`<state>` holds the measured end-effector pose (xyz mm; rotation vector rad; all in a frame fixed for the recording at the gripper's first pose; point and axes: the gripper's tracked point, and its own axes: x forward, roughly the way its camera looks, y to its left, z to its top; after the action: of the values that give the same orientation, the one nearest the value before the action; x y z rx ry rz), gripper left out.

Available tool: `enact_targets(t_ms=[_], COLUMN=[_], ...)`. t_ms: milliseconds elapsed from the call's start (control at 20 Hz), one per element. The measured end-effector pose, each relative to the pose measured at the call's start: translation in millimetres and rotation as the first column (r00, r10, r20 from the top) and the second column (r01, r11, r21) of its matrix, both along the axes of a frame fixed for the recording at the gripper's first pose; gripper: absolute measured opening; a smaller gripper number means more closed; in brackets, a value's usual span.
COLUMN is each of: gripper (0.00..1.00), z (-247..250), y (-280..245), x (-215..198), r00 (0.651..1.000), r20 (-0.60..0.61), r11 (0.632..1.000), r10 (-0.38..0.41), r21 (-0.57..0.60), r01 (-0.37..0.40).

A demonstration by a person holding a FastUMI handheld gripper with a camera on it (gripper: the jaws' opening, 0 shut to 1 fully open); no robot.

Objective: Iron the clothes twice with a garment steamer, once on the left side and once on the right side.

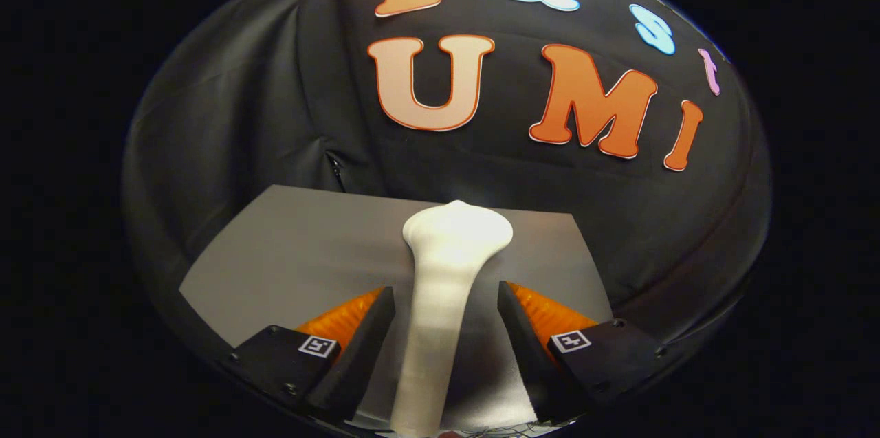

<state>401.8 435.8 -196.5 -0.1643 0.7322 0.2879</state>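
Observation:
A white garment steamer (pixel 457 232) lies lengthwise on the grey table (pixel 289 245). Its slim handle runs back between my fingers, and its wider head sits just beyond the fingertips. My gripper (pixel 445 290) is open and straddles the handle, with a visible gap between the handle and each finger. Neither finger presses on it.
The grey table ends a short way past the steamer's head, where the black cloth wall (pixel 275 115) of the booth rises behind it. Bare table surface lies to the left and right of the steamer.

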Motion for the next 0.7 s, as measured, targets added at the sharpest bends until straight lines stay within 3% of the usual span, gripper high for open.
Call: enact_targets(t_ms=[150,350,500,700], gripper=[0.97,0.87,0.71,0.52], z=[-17.2,-21.1,-24.0,-19.5], y=[-0.2,9.5,19.4,20.4], x=[4.8,9.3,6.3,3.4], r00=[1.0,0.999,0.998,0.997], r20=[-0.028,-0.043,-0.058,-0.05], r11=[1.0,1.0,0.996,0.994], r10=[0.0,0.025,0.04,0.056], r21=[-0.014,0.007,0.087,0.098], r01=[-0.001,-0.025,-0.035,-0.051])
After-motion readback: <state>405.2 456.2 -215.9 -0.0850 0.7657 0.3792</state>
